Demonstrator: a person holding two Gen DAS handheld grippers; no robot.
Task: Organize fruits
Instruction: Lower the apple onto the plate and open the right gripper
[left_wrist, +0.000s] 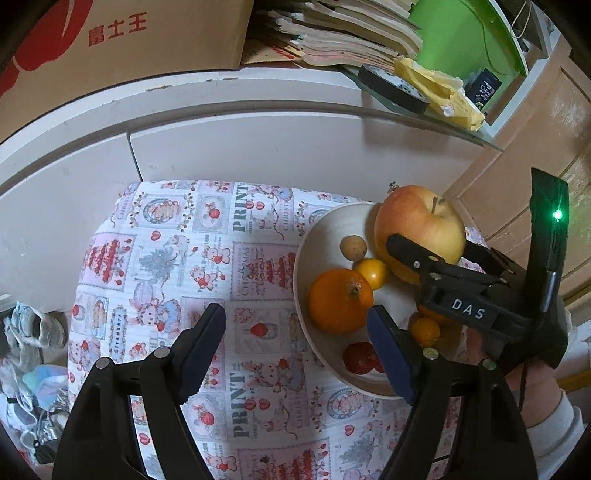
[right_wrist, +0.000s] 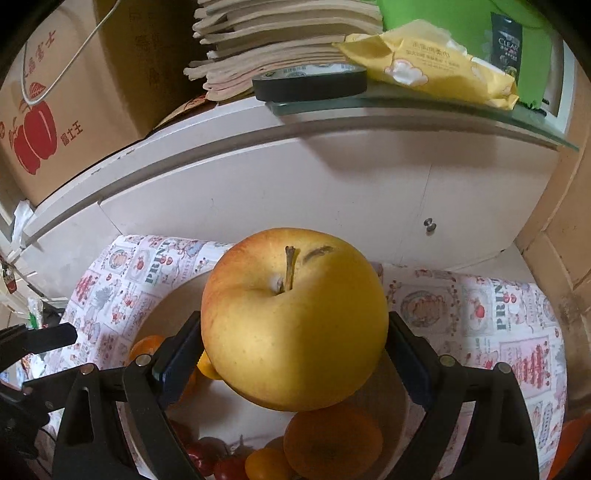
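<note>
Apple (right_wrist: 291, 325) clamped btwn right gripper (right_wrist: 293, 363) fingers, over bowl (left_wrist: 332, 221).

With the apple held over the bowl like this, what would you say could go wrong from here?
1. The right tongs pinch the big round apple only at its sides; it might slip.
2. Released here, it would likely land on the orange and smaller fruit, possibly bruising them or rolling off.
3. The bowl sits near the cloth's edge, so a knock may shift it.
</note>
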